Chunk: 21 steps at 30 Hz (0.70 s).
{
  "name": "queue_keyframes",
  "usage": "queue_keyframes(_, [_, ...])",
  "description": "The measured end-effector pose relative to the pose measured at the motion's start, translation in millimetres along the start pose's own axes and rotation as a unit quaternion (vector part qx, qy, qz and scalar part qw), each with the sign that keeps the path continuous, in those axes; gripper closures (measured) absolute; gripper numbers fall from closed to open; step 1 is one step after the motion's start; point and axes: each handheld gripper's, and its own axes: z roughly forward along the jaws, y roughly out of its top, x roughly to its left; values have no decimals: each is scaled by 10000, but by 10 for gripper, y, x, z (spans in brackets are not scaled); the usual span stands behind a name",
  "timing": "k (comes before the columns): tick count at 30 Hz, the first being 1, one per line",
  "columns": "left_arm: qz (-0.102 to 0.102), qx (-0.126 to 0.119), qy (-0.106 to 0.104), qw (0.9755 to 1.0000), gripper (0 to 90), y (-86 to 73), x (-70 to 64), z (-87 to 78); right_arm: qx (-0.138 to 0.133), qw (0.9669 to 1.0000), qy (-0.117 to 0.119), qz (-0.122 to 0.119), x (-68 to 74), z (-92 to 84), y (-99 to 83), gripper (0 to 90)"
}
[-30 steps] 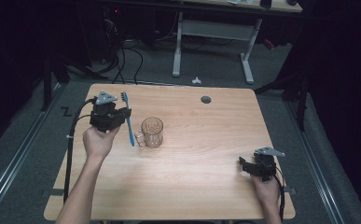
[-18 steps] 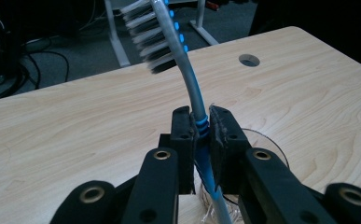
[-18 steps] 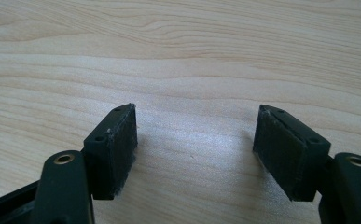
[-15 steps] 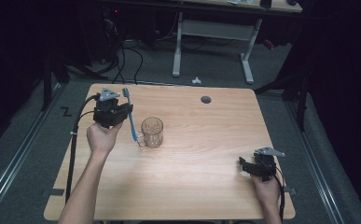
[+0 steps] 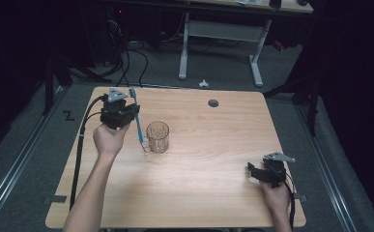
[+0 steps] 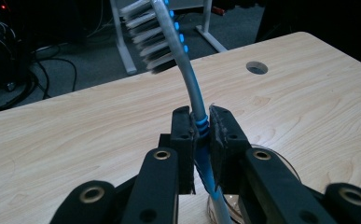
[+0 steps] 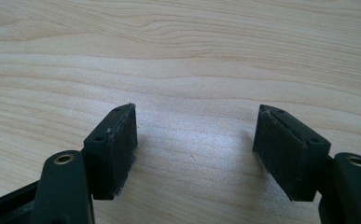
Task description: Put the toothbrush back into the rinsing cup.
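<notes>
Toothbrush: clamped by its handle in the left gripper, bristles up and away, lower end hanging at the rim of the glass, left of centre on the worktop. Fingers closed tight on the blue ribbed grip, the correct hold. Judged light, slender, slightly flexible at the neck; smooth plastic may pivot if knocked. Glass judged fragile and easily tipped. Right gripper sits idle at the near right, fingers wide apart, holding nothing.
</notes>
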Motion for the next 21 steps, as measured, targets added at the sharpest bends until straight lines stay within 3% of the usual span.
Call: queue_keyframes(21, [45, -2, 99, 9999, 807, 21, -6, 115, 1, 10000, -1, 1, 0, 0, 0, 305])
